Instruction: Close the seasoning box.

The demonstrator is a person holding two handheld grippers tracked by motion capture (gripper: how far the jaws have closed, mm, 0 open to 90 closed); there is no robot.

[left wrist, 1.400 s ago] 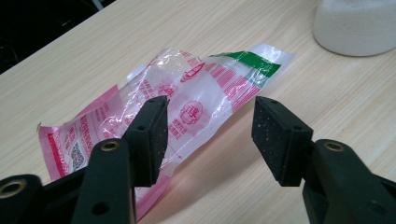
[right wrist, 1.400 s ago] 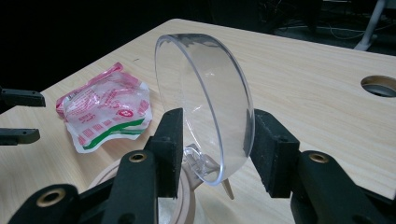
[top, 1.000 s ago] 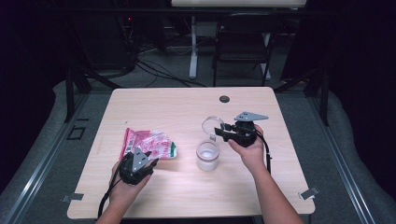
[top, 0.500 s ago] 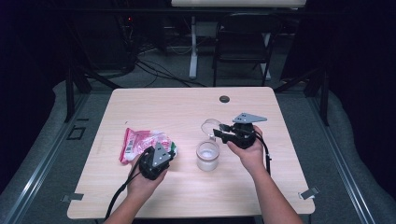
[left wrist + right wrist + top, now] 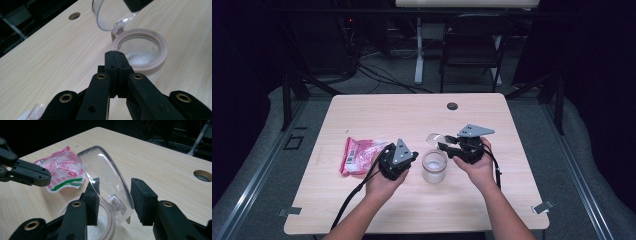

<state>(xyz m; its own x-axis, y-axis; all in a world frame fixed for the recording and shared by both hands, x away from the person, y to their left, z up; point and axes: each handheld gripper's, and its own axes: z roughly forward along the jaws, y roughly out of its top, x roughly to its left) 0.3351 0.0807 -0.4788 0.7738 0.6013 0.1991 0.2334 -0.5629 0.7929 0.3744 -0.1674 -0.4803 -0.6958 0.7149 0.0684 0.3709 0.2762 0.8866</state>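
Observation:
A clear jar [image 5: 434,167] with a pale rim [image 5: 155,42] stands mid-table, with white grains at its bottom. Its clear hinged lid [image 5: 436,136] is flipped up. My right gripper [image 5: 444,145] is shut on that lid [image 5: 105,177], which lies tilted across both pads. My left gripper [image 5: 413,157] hovers just left of the jar; its jaws are shut together [image 5: 113,53] with nothing between them, pointing at the rim. A pink and white bag [image 5: 358,155] lies flat on the table, left of the left hand [image 5: 62,167].
A dark round hole [image 5: 452,106] sits near the table's far edge. Beyond the table are a chair [image 5: 472,45], cables and stand legs. Bare wood [image 5: 377,120] stretches behind the jar and in front of both hands.
My left hand has left the pink bag, risen and moved right to beside the jar, and its jaws have closed empty. The right hand has kept the lid where it was.

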